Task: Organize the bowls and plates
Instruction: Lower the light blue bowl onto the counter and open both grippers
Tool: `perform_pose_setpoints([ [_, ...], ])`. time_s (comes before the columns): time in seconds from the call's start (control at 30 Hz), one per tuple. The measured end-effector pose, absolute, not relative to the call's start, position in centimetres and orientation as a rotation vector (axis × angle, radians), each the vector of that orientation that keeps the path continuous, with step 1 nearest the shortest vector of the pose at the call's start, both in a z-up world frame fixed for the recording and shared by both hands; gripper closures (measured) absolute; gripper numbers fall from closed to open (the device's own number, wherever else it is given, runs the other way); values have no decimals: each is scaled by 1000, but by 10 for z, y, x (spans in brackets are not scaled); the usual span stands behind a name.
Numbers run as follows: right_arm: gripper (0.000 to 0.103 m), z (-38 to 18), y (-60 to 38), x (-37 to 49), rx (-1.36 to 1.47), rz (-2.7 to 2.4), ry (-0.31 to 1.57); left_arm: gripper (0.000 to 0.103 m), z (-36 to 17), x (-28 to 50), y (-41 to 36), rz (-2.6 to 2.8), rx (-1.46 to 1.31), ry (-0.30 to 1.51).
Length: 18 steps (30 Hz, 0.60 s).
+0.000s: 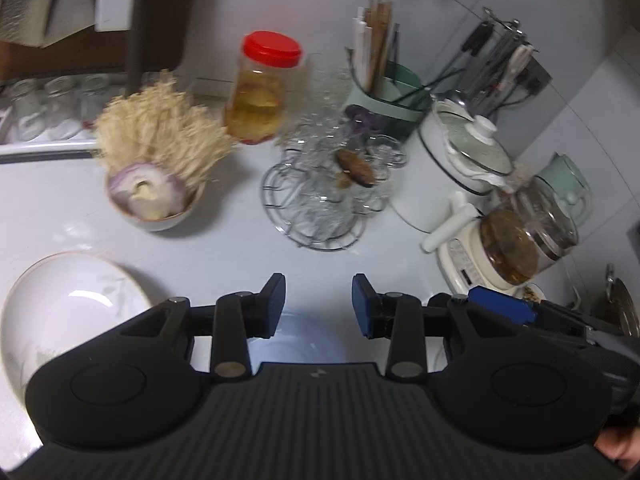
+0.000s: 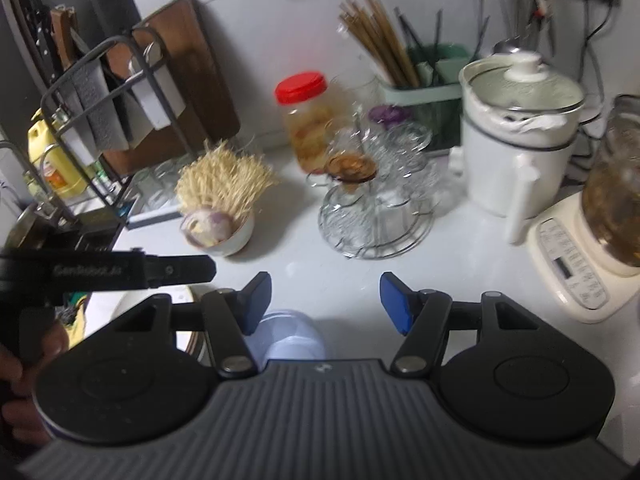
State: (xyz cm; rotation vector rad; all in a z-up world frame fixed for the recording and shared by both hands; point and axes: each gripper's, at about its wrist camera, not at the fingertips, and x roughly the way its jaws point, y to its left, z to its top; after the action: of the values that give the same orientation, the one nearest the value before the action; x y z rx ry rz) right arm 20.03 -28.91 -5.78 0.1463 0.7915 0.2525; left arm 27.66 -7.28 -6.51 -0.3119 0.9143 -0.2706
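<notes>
A white plate (image 1: 60,312) with a brown rim and faint leaf print lies on the white counter at the lower left of the left wrist view. My left gripper (image 1: 319,306) is open and empty, just right of the plate, above a pale blue dish (image 1: 304,340) mostly hidden by the fingers. My right gripper (image 2: 324,302) is open and empty above the same pale blue dish (image 2: 288,338). The left gripper's body (image 2: 108,270) shows at the left of the right wrist view. A small bowl (image 1: 154,206) holds enoki mushrooms and a cut onion; it also shows in the right wrist view (image 2: 224,232).
A wire rack with glass cups (image 1: 328,188), a red-lidded jar (image 1: 260,88), a green utensil holder (image 1: 388,96), a white lidded pot (image 2: 520,140) and a cream kettle base with glass jug (image 2: 592,248) stand behind. A knife and board rack (image 2: 120,100) stands at the left.
</notes>
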Motion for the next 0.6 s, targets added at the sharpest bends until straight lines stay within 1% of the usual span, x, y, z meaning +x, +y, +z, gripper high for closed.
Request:
perform_pose_setpoints([
  [0.17,40,-48,-297,185,149,175,742,61,-57,279,-80,-352,-337,911],
  [0.6,40,-40,-326,155,191,-7,695,61,-49,281,-124,-520,-228,912],
])
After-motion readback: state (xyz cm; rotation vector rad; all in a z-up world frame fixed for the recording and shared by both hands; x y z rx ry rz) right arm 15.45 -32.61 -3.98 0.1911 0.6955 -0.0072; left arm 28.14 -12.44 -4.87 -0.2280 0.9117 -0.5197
